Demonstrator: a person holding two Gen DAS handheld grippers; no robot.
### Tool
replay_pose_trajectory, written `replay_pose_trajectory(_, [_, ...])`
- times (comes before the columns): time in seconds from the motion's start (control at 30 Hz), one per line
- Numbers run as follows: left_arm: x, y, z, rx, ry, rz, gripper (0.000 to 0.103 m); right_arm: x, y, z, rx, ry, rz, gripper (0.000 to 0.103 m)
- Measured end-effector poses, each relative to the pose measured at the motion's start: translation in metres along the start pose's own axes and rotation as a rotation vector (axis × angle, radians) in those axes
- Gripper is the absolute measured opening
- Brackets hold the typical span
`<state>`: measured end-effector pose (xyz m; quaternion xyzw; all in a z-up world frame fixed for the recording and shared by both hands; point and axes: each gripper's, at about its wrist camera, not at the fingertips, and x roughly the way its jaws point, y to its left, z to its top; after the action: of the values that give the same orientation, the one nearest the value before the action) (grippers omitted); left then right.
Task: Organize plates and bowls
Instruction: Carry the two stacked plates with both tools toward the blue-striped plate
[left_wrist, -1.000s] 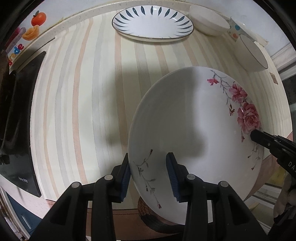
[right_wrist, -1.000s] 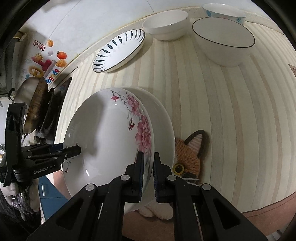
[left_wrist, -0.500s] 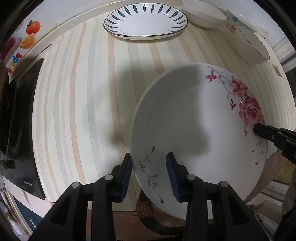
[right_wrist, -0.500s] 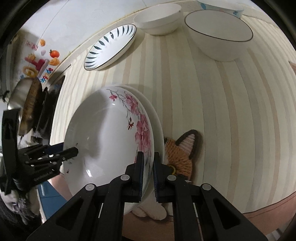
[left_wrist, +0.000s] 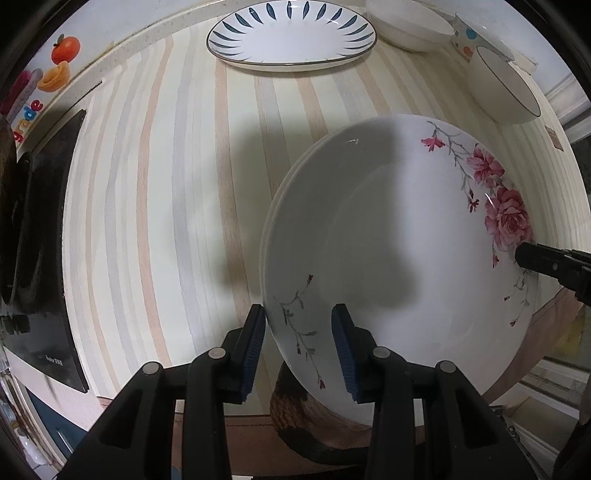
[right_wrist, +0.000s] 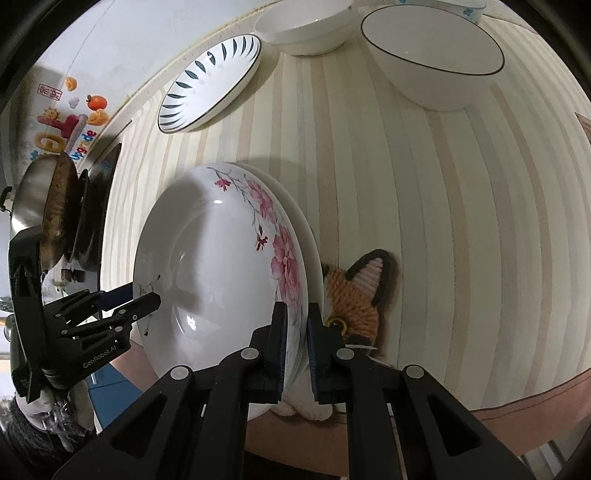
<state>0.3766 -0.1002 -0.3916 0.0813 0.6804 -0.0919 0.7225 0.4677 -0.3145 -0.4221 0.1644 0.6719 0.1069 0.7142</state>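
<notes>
Pinching the rose plate (right_wrist: 221, 266) at its near rim with right gripper (right_wrist: 295, 332), above the striped desk (left_wrist: 155, 192) and fox mat (right_wrist: 354, 291). Straddling the opposite rim with left gripper (left_wrist: 298, 347), fingers (left_wrist: 255, 343) spread, apparently loose.

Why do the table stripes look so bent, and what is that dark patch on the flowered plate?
Left wrist view: the fisheye lens bows the striped table, and a soft shadow falls across the floral plate and the table beside it. Right wrist view: the same bowing, small glare spots on the plate, black vignette in the corners.
</notes>
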Motion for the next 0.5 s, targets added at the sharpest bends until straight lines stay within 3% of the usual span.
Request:
replay_pose_trajectory(0.33, [0.002, 0.017, 0.004, -0.020, 0.036, -0.048, 0.035, -0.004, 0.000, 0.015, -0.014, 0.074, -0.023, 0.013])
replay_pose_trajectory(0.5, [-0.024, 0.046, 0.021, -0.073, -0.007, -0.069, 0.035, -0.028, 0.006, 0.040, -0.006, 0.011, 0.022, 0.013])
